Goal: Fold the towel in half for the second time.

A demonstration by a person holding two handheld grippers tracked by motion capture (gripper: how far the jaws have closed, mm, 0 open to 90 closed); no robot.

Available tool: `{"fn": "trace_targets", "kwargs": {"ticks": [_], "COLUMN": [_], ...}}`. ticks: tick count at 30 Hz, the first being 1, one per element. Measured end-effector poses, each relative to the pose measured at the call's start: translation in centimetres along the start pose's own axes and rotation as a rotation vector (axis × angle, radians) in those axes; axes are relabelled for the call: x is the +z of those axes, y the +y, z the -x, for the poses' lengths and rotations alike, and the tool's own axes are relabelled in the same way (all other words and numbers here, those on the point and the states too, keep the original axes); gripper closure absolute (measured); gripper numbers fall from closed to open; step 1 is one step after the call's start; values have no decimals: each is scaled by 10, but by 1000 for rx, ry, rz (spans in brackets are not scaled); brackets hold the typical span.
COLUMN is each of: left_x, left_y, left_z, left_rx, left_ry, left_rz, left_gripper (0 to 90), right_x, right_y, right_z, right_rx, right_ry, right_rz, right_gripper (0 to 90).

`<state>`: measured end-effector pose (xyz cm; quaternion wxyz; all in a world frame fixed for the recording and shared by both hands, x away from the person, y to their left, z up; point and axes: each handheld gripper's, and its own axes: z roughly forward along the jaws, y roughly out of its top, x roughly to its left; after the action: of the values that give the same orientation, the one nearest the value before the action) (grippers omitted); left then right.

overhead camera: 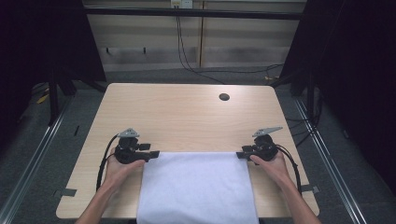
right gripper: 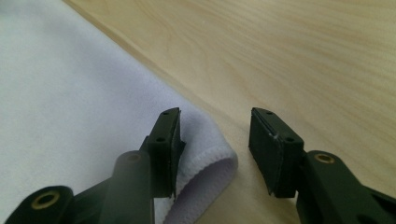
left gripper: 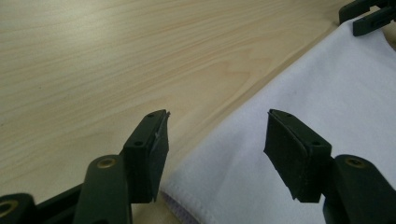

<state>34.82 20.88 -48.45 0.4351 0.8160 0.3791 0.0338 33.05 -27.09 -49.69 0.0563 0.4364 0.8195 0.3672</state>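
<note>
**A:** Where does the white cloth [overhead camera: 196, 186] lie?

**B:** Flat in the lower middle of the high view, on the near half of the desk [overhead camera: 187, 116], its near end running off the desk's front edge at the bottom of the frame. Its far edge runs straight across, left to right, and the two far corners sit right at the two grippers.

**A:** So which hand is nearer?

**B:** Neither; it is even. The left gripper [overhead camera: 148, 155] is at the far left corner, the right gripper [overhead camera: 242, 154] at the far right one, and each points inward along that edge. The cloth's long axis seems to run from the far edge toward the person.

**A:** Do the fingers hold anything?

**B:** No. In the left gripper view the left gripper [left gripper: 215, 154] stands wide, its fingers [left gripper: 148, 154] apart with the hemmed corner of the cloth [left gripper: 327, 93] lying on the desk [left gripper: 116, 60] below and between them, not pinched. In the right gripper view the right gripper [right gripper: 214, 149] is moderately open; the rounded corner of the cloth [right gripper: 70, 93] curls up by the left finger [right gripper: 166, 149], perhaps brushing it, while the other finger is over bare desk [right gripper: 303, 56].

**A:** What would the coming move turn on?

**B:** I judge, on each corner staying between its fingers should they close.
</note>
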Motion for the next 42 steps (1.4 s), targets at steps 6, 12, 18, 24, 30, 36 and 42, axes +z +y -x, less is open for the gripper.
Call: {"fn": "trace_targets", "kwargs": {"ticks": [6,12,18,24,30,36,42], "left_x": [-11,-13,-8,-1,3,9,11], "left_y": [-11,-14,-17,-18,-18,-15,-13], "left_z": [-8,-16,-14,-13,-15,-14,-11], "left_rx": [-14,-29,6,17,52,90,71], "left_ry": [25,-1,-15,-4,10,-22,-38], "left_rz": [-2,1,-35,-48,-47,-59,-81], "left_gripper": [386,384,418,456,502,587,799], "right_x": [0,-2,-2,-1,-1,-1,-2], "right_y": [-3,-6,-7,-7,-7,-7,-8], "right_z": [-3,-6,-5,-4,-2,-3,-3], "right_rx": [-31,-31,-5,5,5,4,18], "right_ry": [2,-10,11,5,11,10,18], "right_rz": [-5,-8,-12,-4,-5,-6,-6], "right_gripper": [582,672,828,833,824,824,832]}}
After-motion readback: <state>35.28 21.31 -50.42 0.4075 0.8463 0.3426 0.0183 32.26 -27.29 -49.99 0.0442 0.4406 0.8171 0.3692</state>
